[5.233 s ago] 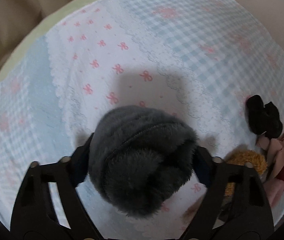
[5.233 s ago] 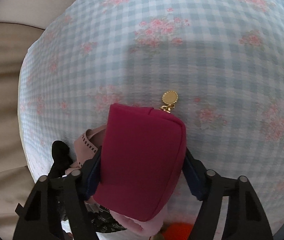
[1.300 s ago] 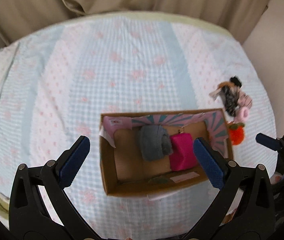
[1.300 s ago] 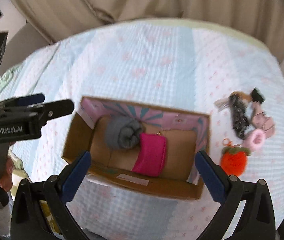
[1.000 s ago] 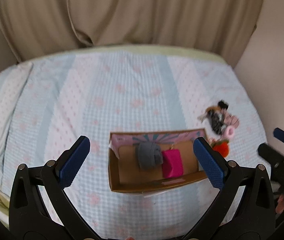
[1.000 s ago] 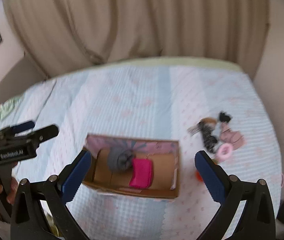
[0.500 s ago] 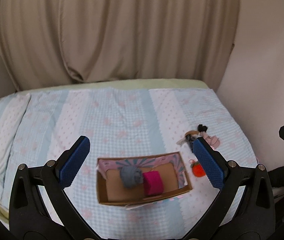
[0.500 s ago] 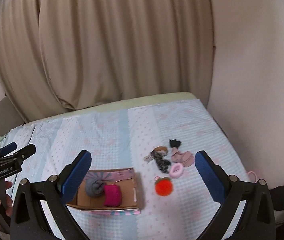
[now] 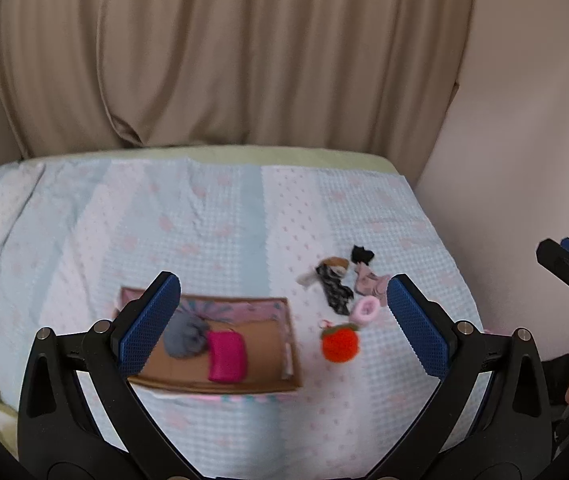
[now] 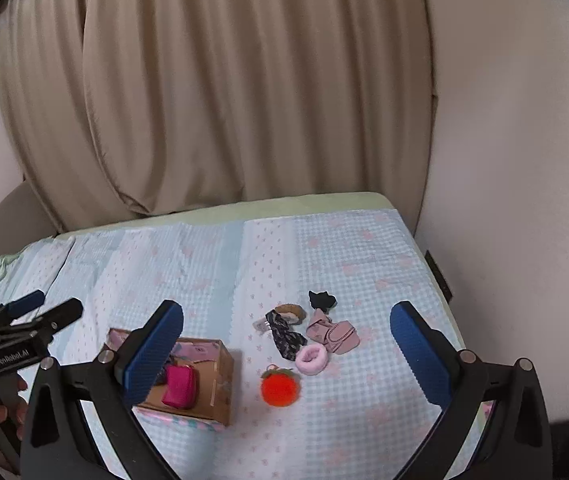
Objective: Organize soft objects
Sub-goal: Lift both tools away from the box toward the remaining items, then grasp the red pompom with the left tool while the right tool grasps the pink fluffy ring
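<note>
Left wrist view: left gripper (image 9: 284,320) high above bed (image 9: 224,216), jaws wide apart, holding nothing. Cardboard box (image 9: 272,385) sits nr the bed's near edge, w/ grey fuzzy item (image 9: 184,335) & magenta pouch (image 9: 226,356) touching side by side inside. Right wrist view: right gripper (image 10: 286,350) likewise raised, jaws apart & empty. Loose items lie on the bed btwn box & the bed's right edge: orange pom-pom (image 10: 279,389) nearest the box, pink scrunchie (image 10: 311,358) just beyond it, then patterned dark scrunchie (image 10: 284,336), pink fabric piece (image 10: 330,332), tan hair band (image 10: 292,311) & black bow (image 10: 321,300) in a tight cluster. Judged step: fetch next loose item. Advice: take the pom-pom first, since it lies apart from the cluster; descend straight over it, close on its body not the loop, so neighbours aren't dragged; set it in the box's vacant right end.
</note>
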Demonstrator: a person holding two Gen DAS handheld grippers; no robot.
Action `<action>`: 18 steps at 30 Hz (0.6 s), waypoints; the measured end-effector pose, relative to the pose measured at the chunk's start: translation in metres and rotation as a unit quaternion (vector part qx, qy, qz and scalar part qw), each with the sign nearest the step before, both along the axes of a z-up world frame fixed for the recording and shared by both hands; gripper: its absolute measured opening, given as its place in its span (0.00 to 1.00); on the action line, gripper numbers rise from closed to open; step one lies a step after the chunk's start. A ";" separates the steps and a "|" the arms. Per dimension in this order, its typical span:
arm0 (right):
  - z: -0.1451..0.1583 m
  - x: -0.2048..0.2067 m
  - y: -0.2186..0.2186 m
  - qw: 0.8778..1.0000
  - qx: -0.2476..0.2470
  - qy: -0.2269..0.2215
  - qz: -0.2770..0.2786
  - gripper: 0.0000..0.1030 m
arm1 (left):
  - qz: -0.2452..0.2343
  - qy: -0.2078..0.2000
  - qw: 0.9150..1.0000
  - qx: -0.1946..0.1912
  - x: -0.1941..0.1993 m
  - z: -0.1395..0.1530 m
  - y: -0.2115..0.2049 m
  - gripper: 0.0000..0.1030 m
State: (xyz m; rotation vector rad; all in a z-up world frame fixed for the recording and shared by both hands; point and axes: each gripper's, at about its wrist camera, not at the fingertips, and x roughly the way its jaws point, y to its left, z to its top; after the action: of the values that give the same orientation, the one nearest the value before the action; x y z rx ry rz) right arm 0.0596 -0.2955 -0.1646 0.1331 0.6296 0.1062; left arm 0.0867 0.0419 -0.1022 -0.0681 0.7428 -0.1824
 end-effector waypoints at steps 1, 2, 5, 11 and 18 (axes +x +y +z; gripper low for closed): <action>-0.004 0.003 -0.004 1.000 0.000 0.001 0.007 1.00 | 0.002 0.003 1.000 0.000 -0.002 -0.004 -0.007 1.00; -0.009 0.007 -0.010 1.000 0.000 0.002 0.016 1.00 | 0.006 0.006 1.000 0.001 -0.002 -0.010 -0.016 1.00; -0.028 0.021 -0.025 0.999 -0.004 0.010 0.044 1.00 | 0.012 0.017 1.000 0.005 -0.005 -0.031 -0.046 1.00; -0.092 0.062 -0.051 0.994 -0.007 0.022 0.102 1.00 | 0.011 0.032 0.999 0.005 -0.006 -0.093 -0.106 1.00; -0.195 0.110 -0.052 0.981 -0.025 0.041 0.188 1.00 | -0.007 0.041 0.999 0.025 0.003 -0.206 -0.174 0.99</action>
State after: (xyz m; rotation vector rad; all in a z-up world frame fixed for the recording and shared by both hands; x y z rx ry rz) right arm 0.1694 -0.3478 -0.3600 -0.0322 0.7332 0.4516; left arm 0.0898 -0.1322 -0.3081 -0.0238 0.8286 -0.1751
